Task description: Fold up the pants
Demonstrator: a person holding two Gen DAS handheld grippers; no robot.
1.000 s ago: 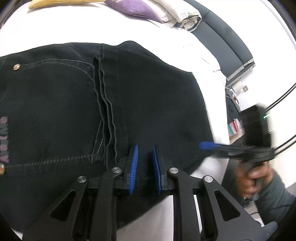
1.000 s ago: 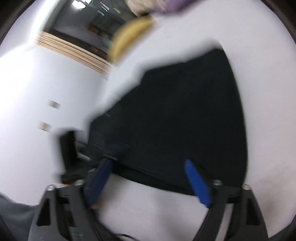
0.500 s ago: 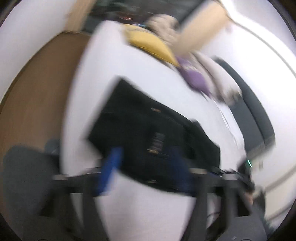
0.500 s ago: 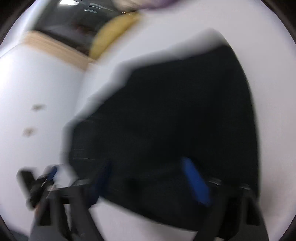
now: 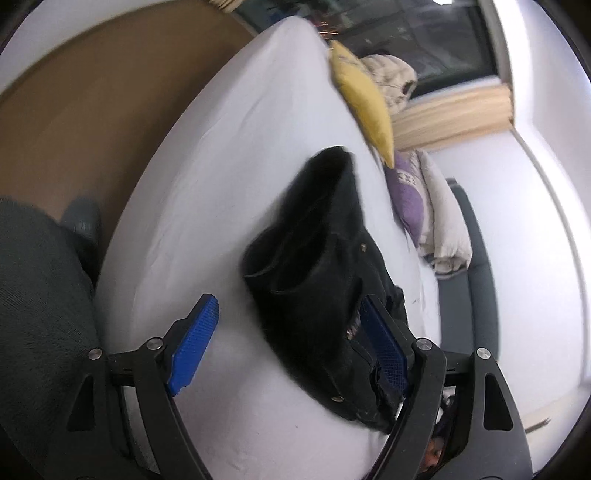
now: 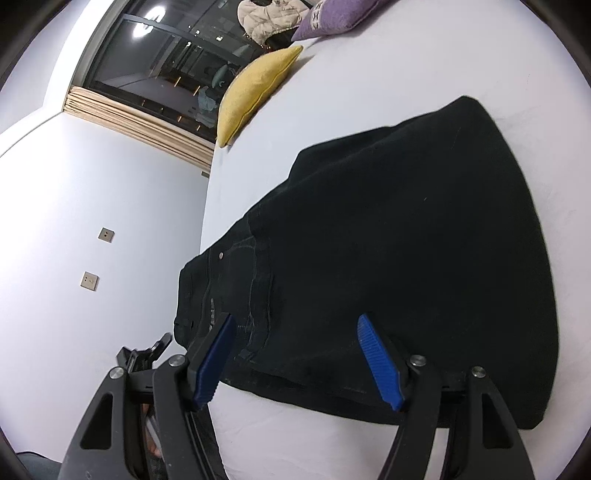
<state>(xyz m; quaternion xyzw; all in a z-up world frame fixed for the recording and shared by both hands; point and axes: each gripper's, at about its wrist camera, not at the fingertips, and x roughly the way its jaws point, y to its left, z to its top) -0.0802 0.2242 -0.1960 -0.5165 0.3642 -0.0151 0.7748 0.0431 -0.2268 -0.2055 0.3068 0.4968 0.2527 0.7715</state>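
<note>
The black pants (image 6: 406,240) lie folded flat on a white bed (image 6: 461,55). In the left wrist view the pants (image 5: 317,266) show edge-on, with the open waistband toward me. My left gripper (image 5: 288,343) is open and empty, lifted off the pants, its blue pads (image 5: 192,347) wide apart. My right gripper (image 6: 295,354) is open and empty, just above the near edge of the pants, with blue pads (image 6: 380,365) spread. The other gripper's tip (image 6: 147,354) shows at the bed's left edge.
A yellow cushion (image 6: 255,88), a purple cushion (image 6: 332,18) and a beige quilted bundle (image 6: 269,14) lie at the far end of the bed. A white wall (image 6: 74,221) runs along the left. Brown floor (image 5: 74,110) and my dark-clad leg (image 5: 33,314) are beside the bed.
My left gripper opened, let go of the pants and swung back and away. My right gripper stayed open and shifted slightly over the near edge of the pants.
</note>
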